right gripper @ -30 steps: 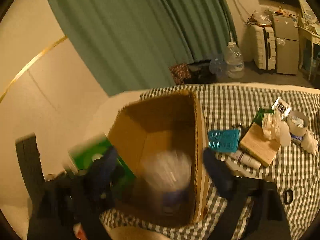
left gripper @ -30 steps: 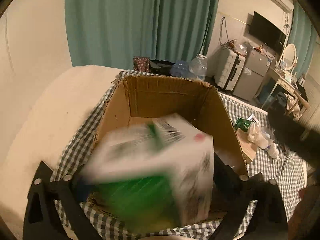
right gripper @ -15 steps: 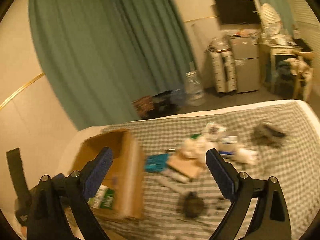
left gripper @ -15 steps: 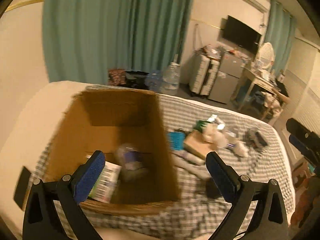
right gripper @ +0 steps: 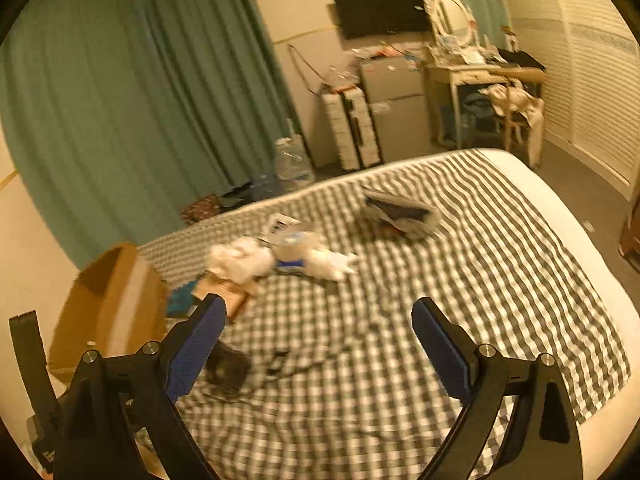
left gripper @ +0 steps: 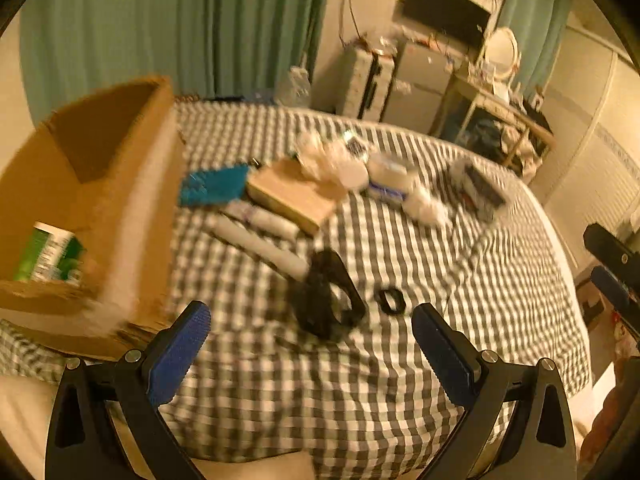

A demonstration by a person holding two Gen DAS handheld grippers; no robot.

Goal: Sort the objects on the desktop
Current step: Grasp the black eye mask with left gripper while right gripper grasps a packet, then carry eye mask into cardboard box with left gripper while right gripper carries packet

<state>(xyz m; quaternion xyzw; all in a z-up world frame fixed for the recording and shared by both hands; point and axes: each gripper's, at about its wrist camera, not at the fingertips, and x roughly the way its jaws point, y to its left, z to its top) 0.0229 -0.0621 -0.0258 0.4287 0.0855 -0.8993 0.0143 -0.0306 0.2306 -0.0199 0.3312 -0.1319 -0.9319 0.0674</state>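
- 2 grippers in view, both empty: left gripper (left gripper: pixel 311 324) spread wide above the checked cloth (left gripper: pixel 460 280), right gripper (right gripper: pixel 319 320) also spread wide, nothing between its blue pads (right gripper: pixel 440 350).
- Cardboard box (left gripper: pixel 100 200) sits open at the left end of the cloth; a green-and-white carton (left gripper: pixel 48 254) lies inside it, low against the near wall.
- Teal pack (left gripper: pixel 212 185) lies just right of the box, touching a tan flat box (left gripper: pixel 294 196) further right.
- 2 white tubes (left gripper: pixel 260 236) lie side by side in front of the tan flat box, near the cardboard box.
- Black clip-like item (left gripper: pixel 326 296), blurred, lies on the cloth right of the cardboard box, nearest the left gripper; a small black ring (left gripper: pixel 391 301) just right of it.
- White crumpled tissues (left gripper: pixel 332 158) rest on the far edge of the tan flat box; a white round tub (left gripper: pixel 390 178) just right of them.
- Dark packet (left gripper: pixel 480 188) lies well apart from the cardboard box, far right on the cloth.
- Everything motion-blurred; labels unreadable.
- Green curtain (right gripper: pixel 120 100) behind the cardboard box.
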